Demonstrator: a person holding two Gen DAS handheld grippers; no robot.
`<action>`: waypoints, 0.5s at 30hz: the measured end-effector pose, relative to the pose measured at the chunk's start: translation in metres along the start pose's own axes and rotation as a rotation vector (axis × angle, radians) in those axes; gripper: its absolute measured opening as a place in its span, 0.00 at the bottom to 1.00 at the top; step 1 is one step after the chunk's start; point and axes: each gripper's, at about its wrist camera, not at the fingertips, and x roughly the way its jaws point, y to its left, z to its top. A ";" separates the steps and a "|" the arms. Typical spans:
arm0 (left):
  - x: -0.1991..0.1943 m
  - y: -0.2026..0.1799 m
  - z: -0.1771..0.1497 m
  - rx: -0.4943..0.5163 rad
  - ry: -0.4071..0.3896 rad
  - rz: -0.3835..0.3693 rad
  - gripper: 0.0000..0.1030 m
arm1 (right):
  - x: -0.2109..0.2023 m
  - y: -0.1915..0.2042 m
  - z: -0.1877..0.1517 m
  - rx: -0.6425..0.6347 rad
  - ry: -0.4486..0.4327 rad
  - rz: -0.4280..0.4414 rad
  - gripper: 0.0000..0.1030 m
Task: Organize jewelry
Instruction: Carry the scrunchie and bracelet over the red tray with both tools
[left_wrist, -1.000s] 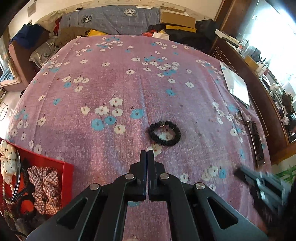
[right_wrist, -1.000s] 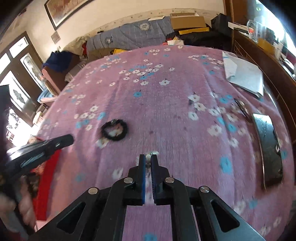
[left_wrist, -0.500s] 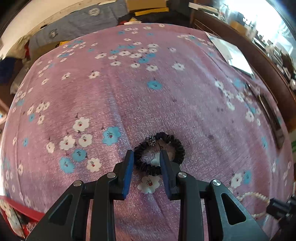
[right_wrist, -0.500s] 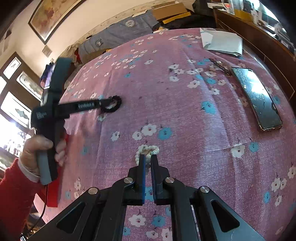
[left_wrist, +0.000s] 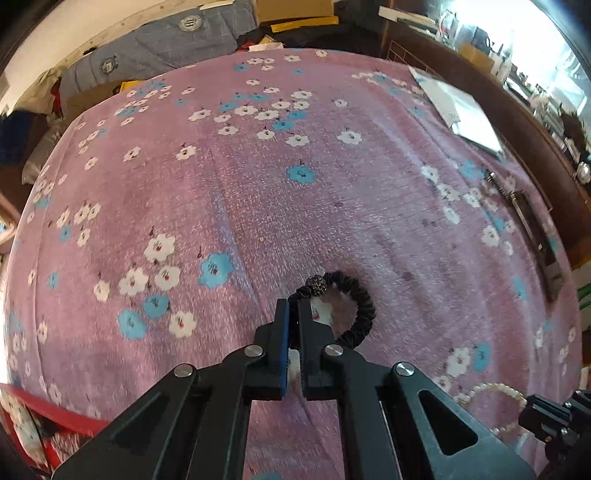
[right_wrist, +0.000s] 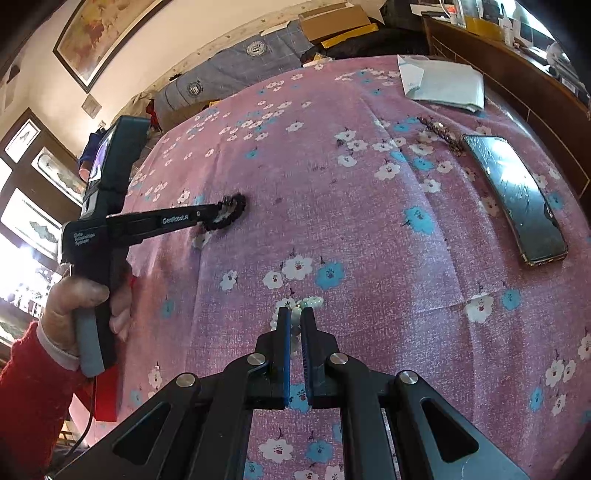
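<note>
From the left wrist view, the left gripper (left_wrist: 293, 314) has its 2 fingers drawn close together on the near-left arc of the black scrunchie (left_wrist: 352, 306); the dark band runs between the blue pads. The rest of the loop, with its small dark bead (left_wrist: 317, 286) at the far side, lies on the pink flowered cloth (left_wrist: 258, 192) just ahead of the tips. Whether the loop is off the cloth at all, I cannot tell. At the lower left a red box (left_wrist: 55, 415) shows only its edge, and at the lower right the pearl bracelet (left_wrist: 495, 391) curves beside the other tool.

From the right wrist view, the right gripper (right_wrist: 294, 325) is pinched narrow on the pearl bracelet (right_wrist: 295, 314), whose pale beads bunch between and just beyond the tips on the cloth. To the left, a hand in a red sleeve holds the left tool, its tips at the scrunchie (right_wrist: 229, 214). A phone (right_wrist: 517, 199) lies well apart on the right with a thin dark chain (right_wrist: 441, 133) just beyond it, and a folded white paper (right_wrist: 443, 85) sits farther back.

I judge this to be the grasp step, with 2 pieces taken at once. The next move calls for lifting each clear without dragging the cloth, then carrying them left toward the red box. The scrunchie is soft and should hang; the bracelet may slip if the pinch sits on only 1 bead.
</note>
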 end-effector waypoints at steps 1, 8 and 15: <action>-0.007 0.000 -0.002 -0.011 -0.009 -0.004 0.04 | -0.003 0.000 0.000 -0.001 -0.004 0.003 0.06; -0.074 -0.009 -0.022 -0.049 -0.103 0.004 0.04 | -0.020 0.003 -0.001 -0.025 -0.028 0.031 0.06; -0.162 0.000 -0.064 -0.166 -0.205 -0.012 0.04 | -0.043 0.020 -0.004 -0.091 -0.057 0.074 0.06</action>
